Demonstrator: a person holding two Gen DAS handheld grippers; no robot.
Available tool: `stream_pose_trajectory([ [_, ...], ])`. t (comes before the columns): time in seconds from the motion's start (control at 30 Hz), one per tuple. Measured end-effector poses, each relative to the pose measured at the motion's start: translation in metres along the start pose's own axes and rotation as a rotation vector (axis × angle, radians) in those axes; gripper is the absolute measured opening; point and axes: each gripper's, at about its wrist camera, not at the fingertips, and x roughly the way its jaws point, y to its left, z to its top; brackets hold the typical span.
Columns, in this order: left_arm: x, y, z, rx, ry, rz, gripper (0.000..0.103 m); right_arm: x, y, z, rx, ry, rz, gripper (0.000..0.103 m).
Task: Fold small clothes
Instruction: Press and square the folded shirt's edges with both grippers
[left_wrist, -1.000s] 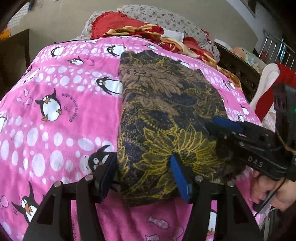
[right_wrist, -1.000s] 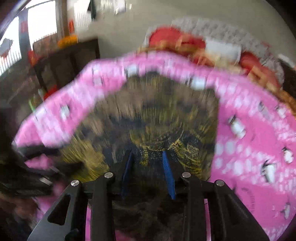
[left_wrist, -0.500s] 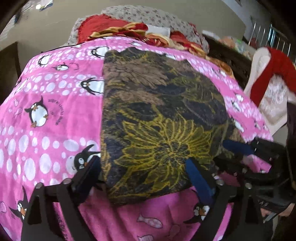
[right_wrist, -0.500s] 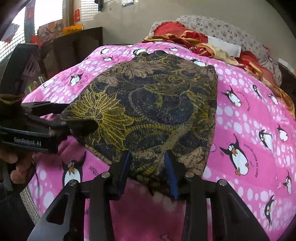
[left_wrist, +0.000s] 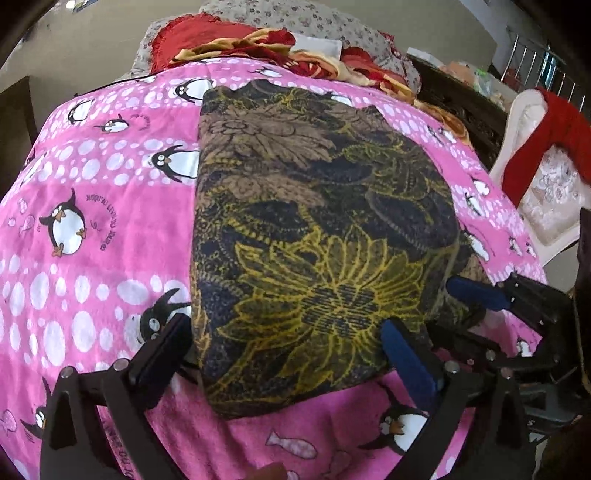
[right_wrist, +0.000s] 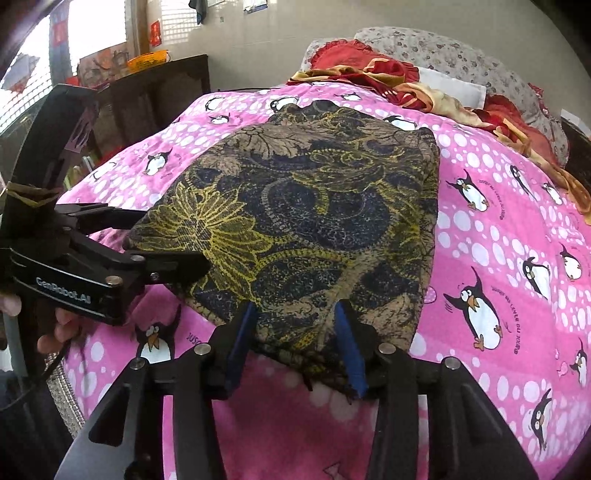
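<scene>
A dark garment with yellow and brown flower print (left_wrist: 314, 236) lies folded flat on the pink penguin blanket (left_wrist: 92, 221); it also shows in the right wrist view (right_wrist: 314, 221). My left gripper (left_wrist: 284, 343) is open, its fingers standing either side of the garment's near left corner. My right gripper (right_wrist: 295, 325) is open at the near right corner, with the cloth edge between its fingers. Each gripper shows in the other's view: the right one (left_wrist: 476, 295) and the left one (right_wrist: 162, 240).
Red and patterned bedding and pillows (left_wrist: 258, 40) are piled at the far end of the bed. A dark cabinet (right_wrist: 147, 96) stands left of the bed. A white chair with red cloth (left_wrist: 546, 158) stands to the right.
Both grippers have opened and drawn back toward the near edge. The garment, held up and moving a second ago, now lies flat and still on the blanket.
</scene>
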Motion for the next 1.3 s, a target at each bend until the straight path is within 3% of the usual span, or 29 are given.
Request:
stream_pose_trajectory([
  [0.1,0.003,-0.006,0.001,0.017,0.016,0.037,0.103,0.001,0.000,0.000,-0.003,0.005,0.033,0.054],
  [0.2,0.006,-0.009,0.001,0.033,0.025,0.062,0.103,0.003,0.004,-0.001,-0.025,0.011,0.078,0.072],
  [0.27,0.007,-0.008,0.001,0.027,0.024,0.060,0.103,0.006,0.014,-0.001,-0.078,0.021,0.054,0.079],
  [0.37,0.007,-0.008,0.000,0.018,0.003,0.070,0.103,0.014,0.032,-0.002,-0.175,0.050,-0.001,0.082],
  [0.57,0.008,-0.009,0.001,-0.006,0.001,0.086,0.103,0.013,0.025,-0.003,-0.146,0.050,0.045,0.082],
  [0.93,0.008,-0.010,0.001,-0.017,0.000,0.096,0.103,0.014,0.031,0.000,-0.174,0.087,0.010,0.082],
  [1.13,0.007,-0.008,0.003,-0.034,0.022,0.092,0.102,-0.007,0.042,-0.006,-0.149,0.158,-0.095,0.079],
  [1.3,0.005,-0.010,-0.001,-0.038,0.036,0.106,0.103,-0.025,0.029,-0.036,-0.013,0.236,-0.073,0.079],
])
